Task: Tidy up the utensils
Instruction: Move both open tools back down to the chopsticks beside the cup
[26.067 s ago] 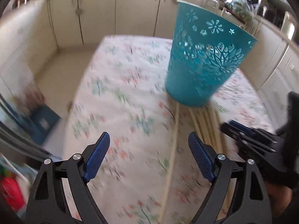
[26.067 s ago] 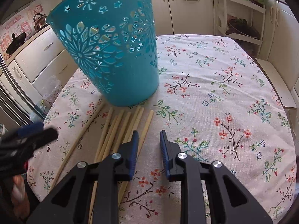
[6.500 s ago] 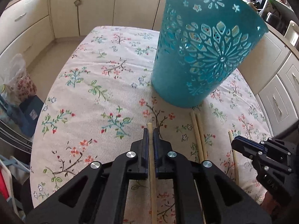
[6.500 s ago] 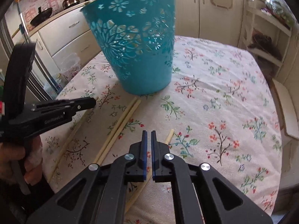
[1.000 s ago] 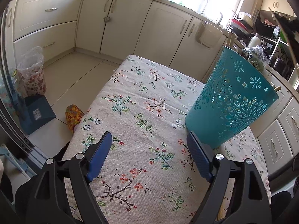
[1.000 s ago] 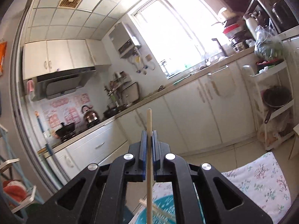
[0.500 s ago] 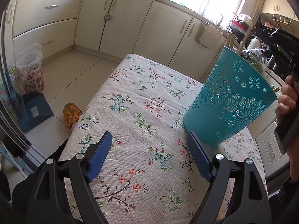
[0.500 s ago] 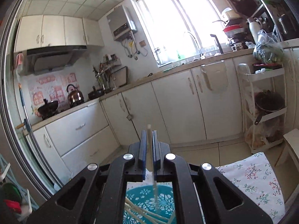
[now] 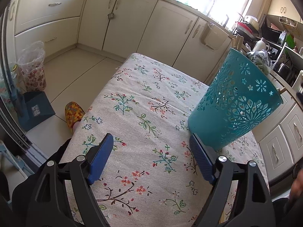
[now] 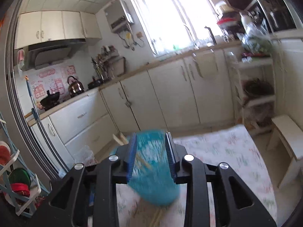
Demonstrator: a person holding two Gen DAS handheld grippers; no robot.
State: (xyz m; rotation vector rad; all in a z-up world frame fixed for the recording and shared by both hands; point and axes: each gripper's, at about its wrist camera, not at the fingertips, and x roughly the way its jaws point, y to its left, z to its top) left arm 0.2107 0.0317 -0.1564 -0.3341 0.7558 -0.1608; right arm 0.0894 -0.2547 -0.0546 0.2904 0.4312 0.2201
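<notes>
A teal perforated basket (image 9: pixel 238 102) stands on the floral tablecloth (image 9: pixel 144 117), right of centre in the left wrist view. Wooden chopstick tips (image 9: pixel 237 41) poke above its far rim, and one tip (image 9: pixel 282 89) shows at the right rim. My left gripper (image 9: pixel 153 155) is open and empty, low over the cloth just left of the basket's base. In the blurred right wrist view the basket (image 10: pixel 153 168) lies below and ahead, with chopsticks (image 10: pixel 119 138) sticking out at its left rim. My right gripper (image 10: pixel 150 153) is open and empty above it.
Cream kitchen cabinets (image 9: pixel 132 20) run along the far wall. A slippered foot (image 9: pixel 73 113), a dark blue box (image 9: pixel 36 109) and a plastic bag (image 9: pixel 33 66) are on the floor to the left. A white shelf rack (image 10: pixel 255 94) stands at right.
My right gripper has opened and let go of the chopstick, which has dropped into the basket. The right view has tipped down and swung. The left gripper has barely moved.
</notes>
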